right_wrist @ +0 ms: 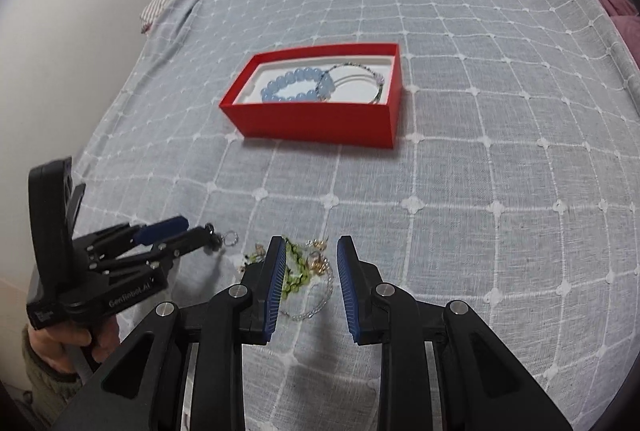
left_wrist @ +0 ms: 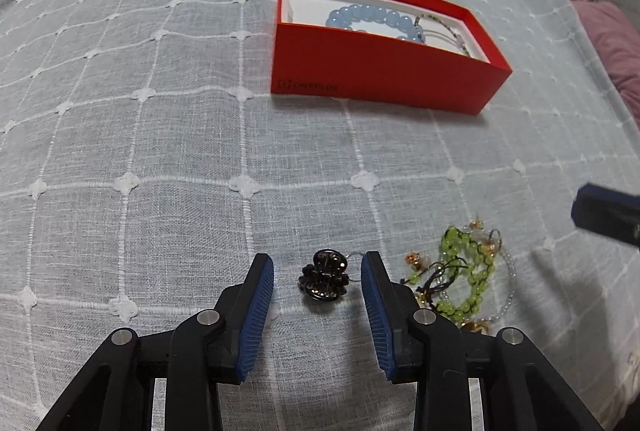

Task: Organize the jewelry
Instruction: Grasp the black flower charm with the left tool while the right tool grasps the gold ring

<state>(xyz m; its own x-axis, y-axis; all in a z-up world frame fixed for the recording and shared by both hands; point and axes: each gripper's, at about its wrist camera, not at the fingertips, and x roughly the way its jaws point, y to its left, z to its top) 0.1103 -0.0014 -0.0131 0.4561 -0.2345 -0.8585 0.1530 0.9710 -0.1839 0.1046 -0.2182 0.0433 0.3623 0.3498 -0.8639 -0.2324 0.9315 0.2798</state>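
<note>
A red box lies open on the bed and holds a blue bead bracelet and a thin beaded bracelet. My left gripper is open around a small dark hair claw, not touching it. To its right lies a tangle of jewelry with a green bead bracelet. My right gripper is open and empty just above that tangle. The left gripper also shows in the right wrist view.
A grey-blue checked bedspread covers the bed. Pink bedding lies at the right edge, a white wall on the left. A clear bead chain trails from the tangle.
</note>
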